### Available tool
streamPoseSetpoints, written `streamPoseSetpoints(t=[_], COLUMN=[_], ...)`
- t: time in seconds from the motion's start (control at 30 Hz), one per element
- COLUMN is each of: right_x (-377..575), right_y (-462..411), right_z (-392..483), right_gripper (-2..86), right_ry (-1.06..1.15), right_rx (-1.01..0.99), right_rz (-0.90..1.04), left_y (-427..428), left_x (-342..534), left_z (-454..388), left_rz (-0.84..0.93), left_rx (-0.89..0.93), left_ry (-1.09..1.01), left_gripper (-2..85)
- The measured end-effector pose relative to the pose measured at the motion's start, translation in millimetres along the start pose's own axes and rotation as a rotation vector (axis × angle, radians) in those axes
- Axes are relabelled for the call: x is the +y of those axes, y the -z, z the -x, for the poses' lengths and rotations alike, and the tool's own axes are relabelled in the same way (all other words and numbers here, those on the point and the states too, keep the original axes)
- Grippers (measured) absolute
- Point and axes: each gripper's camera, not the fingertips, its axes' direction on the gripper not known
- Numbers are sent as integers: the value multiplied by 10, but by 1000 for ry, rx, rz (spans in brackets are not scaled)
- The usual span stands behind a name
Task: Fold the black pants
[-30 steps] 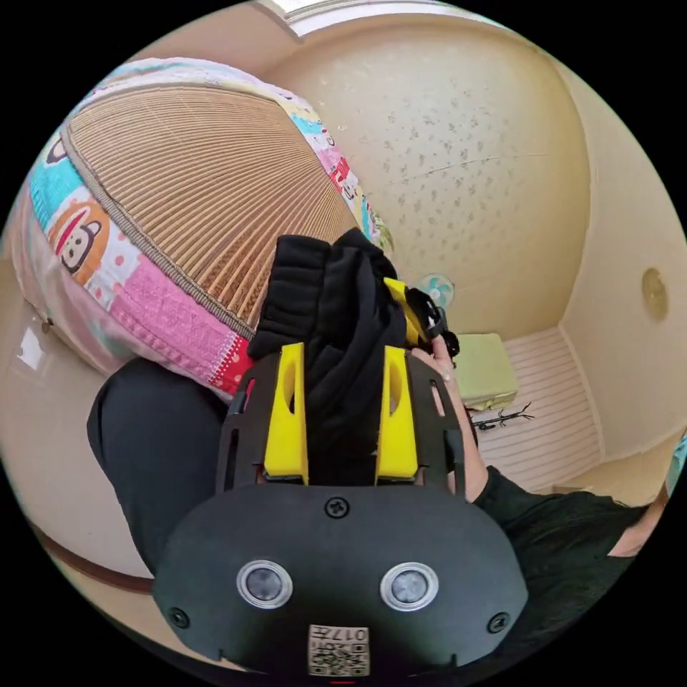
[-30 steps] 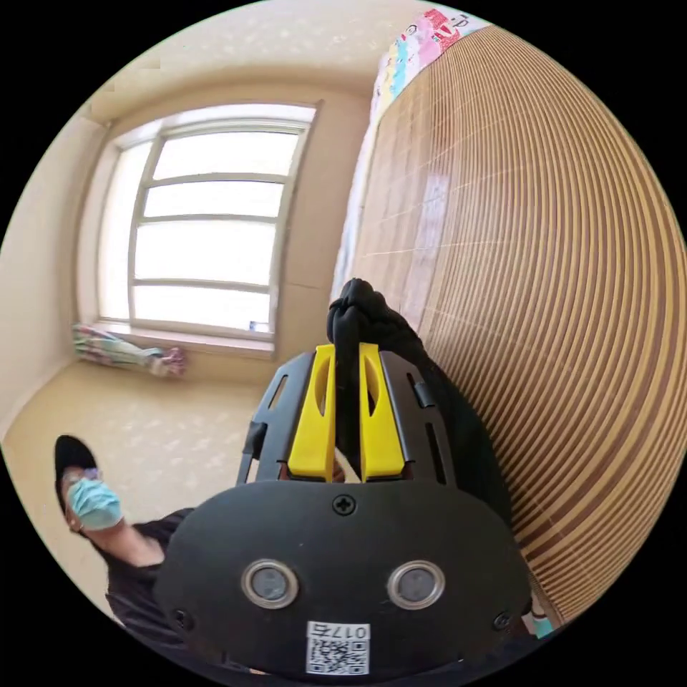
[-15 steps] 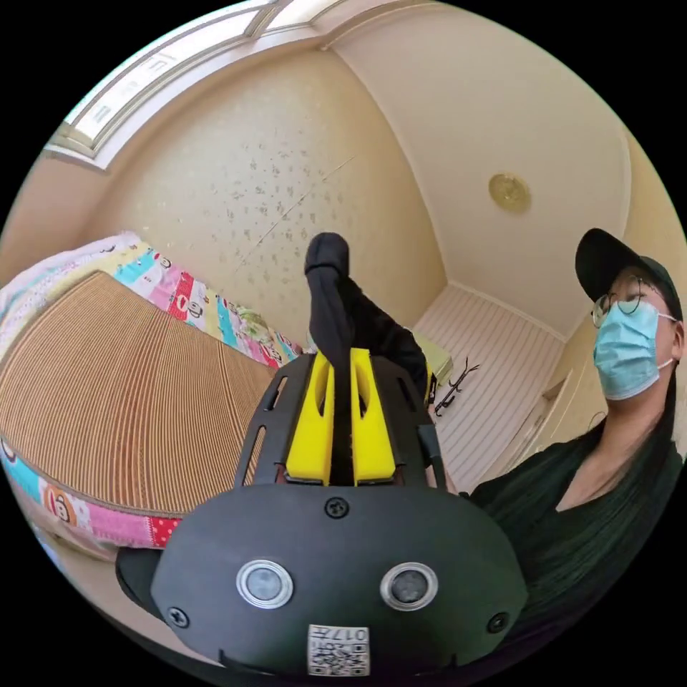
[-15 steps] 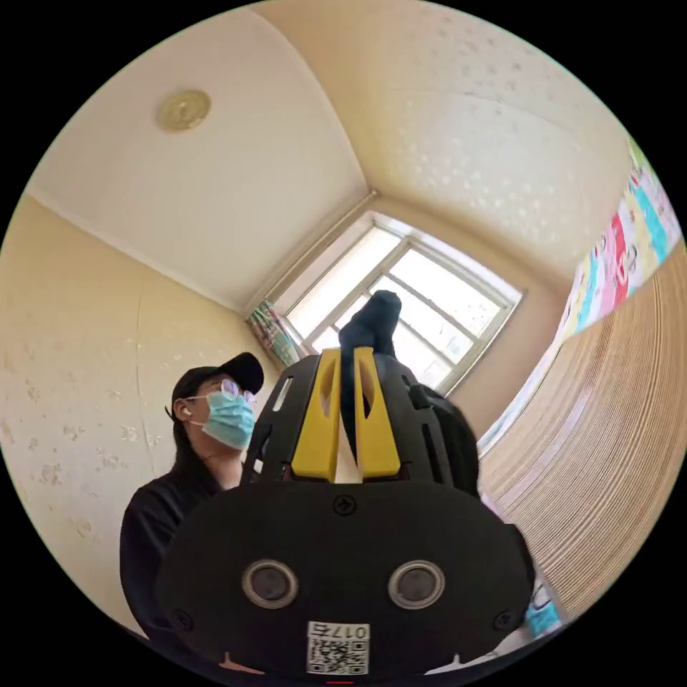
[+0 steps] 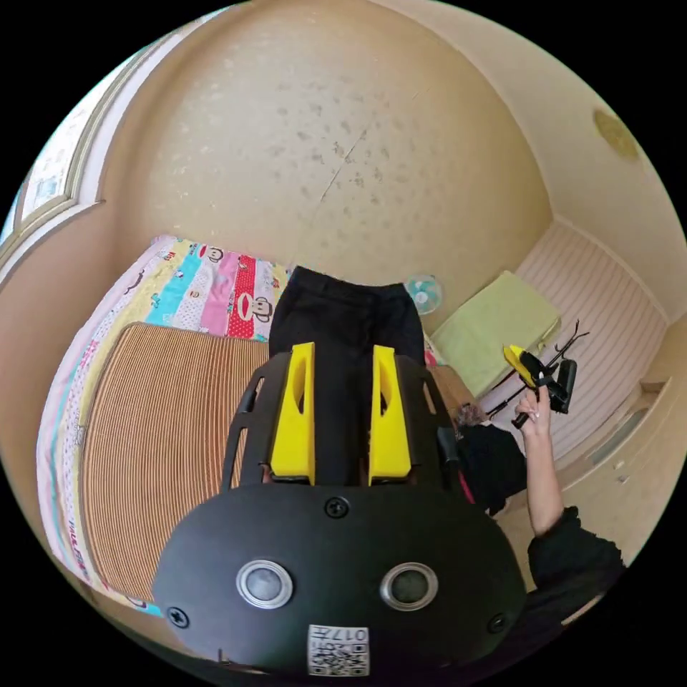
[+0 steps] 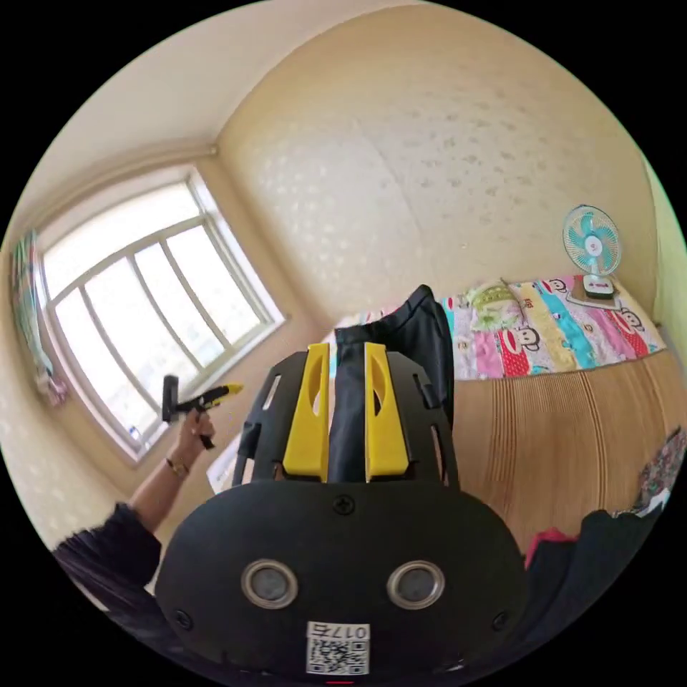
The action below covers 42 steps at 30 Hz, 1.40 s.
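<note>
Two grippers, each raised above the woven bed mat. Left gripper and right gripper both pinching the black pants, hanging in front of the patchwork quilt. One fan far right by the speckled wall; one window left.

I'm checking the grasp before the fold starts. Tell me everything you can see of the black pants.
The black pants, of plain, smooth-looking dark fabric, are held up above the woven bamboo bed mat. In the left gripper view, cloth runs between the left gripper's yellow fingers and spreads into a broad panel with a straight far edge. In the right gripper view, the right gripper pinches a narrower bunched strip. Legs and waistband cannot be told apart.
</note>
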Motion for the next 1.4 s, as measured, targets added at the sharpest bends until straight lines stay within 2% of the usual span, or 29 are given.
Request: streamPoseSetpoints(t=[0.03,0.1,0.17,0.2,0.3,0.4,0.47,0.57,0.67,0.73,0.83,0.93,1.03,1.1,1.17,1.2,1.23,1.27,1.33,1.4], right_x=[435,1160,2144,2368,3256,3774,3978,4080,4097,4116,4165,4113,4171,4202,4241,4255,4291,4334,4395,4395], right_y=[-227,-559,-885,-908,-663,-297,-91,93,242,258,143,294,511,754,1222,1364,1652,1915,2247,2467], right_z=[-26,-206,-618,-717,-979,-921,-738,-632,-718,-847,-1162,-1272,-1393,-1380,-1349,-1353,-1384,-1444,-1555,-1591], right_gripper=[87,97,109,111,120,130,134,134,137,137,125,62,37,30,23,21,19,18,16,15], right_ry=[53,63,-27,-61,-206,-289,-298,-337,-390,-409,-450,-448,-468,-441,-377,-364,-348,-346,-380,-404], right_rx=[64,166,223,231,292,360,440,556,600,600,480,447,342,223,-106,-192,-317,-362,-321,-219], right_rz=[95,244,463,497,501,450,418,376,355,383,541,581,600,557,429,380,284,227,203,225], left_y=[-187,-914,-1308,-1445,-1489,-1392,-1427,-1708,-1437,-1216,-954,-847,-802,-743,-677,-633,-612,-550,-394,-106], left_x=[174,1013,1744,2199,3171,3784,4014,4294,4386,4413,4387,4305,4282,4317,4345,4379,4400,4444,4477,4388], left_z=[55,333,552,670,765,523,352,169,173,277,409,420,371,377,380,400,419,474,573,616], left_rz=[63,327,482,538,547,450,450,649,533,518,496,549,593,605,606,630,652,703,738,626], left_rx=[-8,-34,-35,-32,15,109,109,18,207,135,35,-21,-4,81,240,342,371,368,250,125], left_ry=[-16,-23,27,81,228,260,280,318,379,431,441,414,377,379,359,364,374,401,432,462], left_gripper=[123,128,133,138,141,122,105,25,12,9,6,5,9,13,19,24,27,32,59,100])
